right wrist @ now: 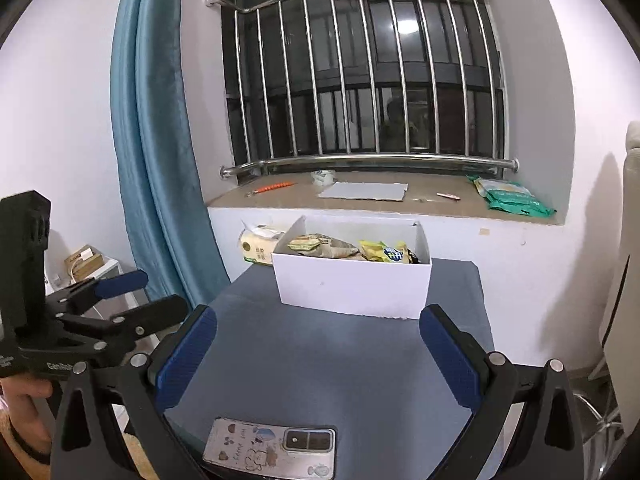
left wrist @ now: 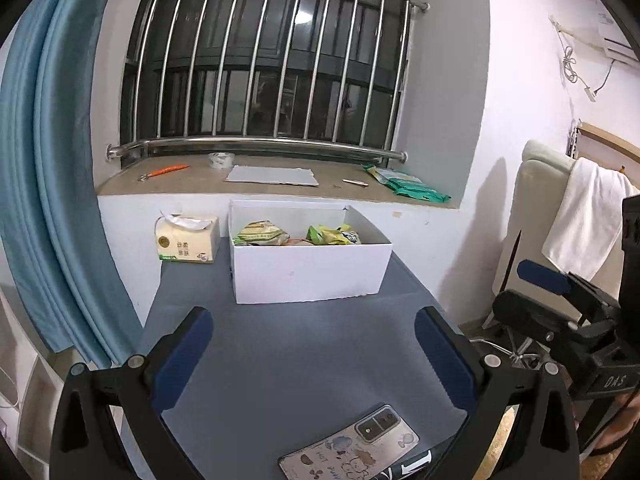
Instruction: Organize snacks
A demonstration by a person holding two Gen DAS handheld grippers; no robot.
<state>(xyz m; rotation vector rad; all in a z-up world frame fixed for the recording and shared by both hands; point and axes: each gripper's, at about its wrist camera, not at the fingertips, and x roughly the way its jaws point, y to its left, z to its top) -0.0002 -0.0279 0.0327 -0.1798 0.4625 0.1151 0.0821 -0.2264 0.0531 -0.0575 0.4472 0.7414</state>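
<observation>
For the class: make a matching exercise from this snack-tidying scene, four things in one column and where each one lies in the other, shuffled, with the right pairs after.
Things:
1. snack packets
2. phone
3. tissue pack
4. tape roll

Places:
A. on the windowsill
B. inside the white box
C. on the table's near edge
D. on the table, left of the box

Pairs: 1-B, 2-C, 3-D, 4-A

matt white card box point(left wrist: 308, 272), glossy snack wrappers point(left wrist: 262, 234)
</observation>
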